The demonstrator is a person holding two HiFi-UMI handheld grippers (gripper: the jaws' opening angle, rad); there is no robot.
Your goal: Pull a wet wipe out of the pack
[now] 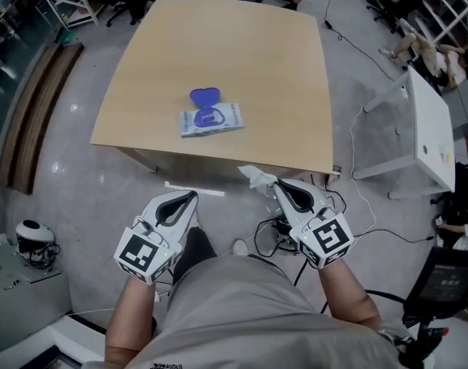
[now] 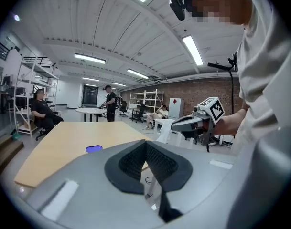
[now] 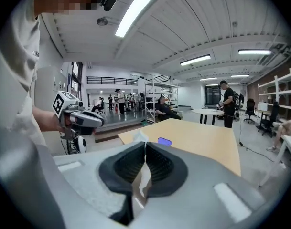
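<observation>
The right gripper pinches the wet wipe, free of the pack by the front edge of the table. The left gripper is pressed together, empty. Hold the pinch firm.

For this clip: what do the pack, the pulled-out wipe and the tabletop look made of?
The pack: soft printed film, probably plastic, with a rigid blue lid. The wipe: thin white sheet, crumpled limply, likely nonwoven. The tabletop: smooth matte pale wood-look surface, possibly laminate.
</observation>
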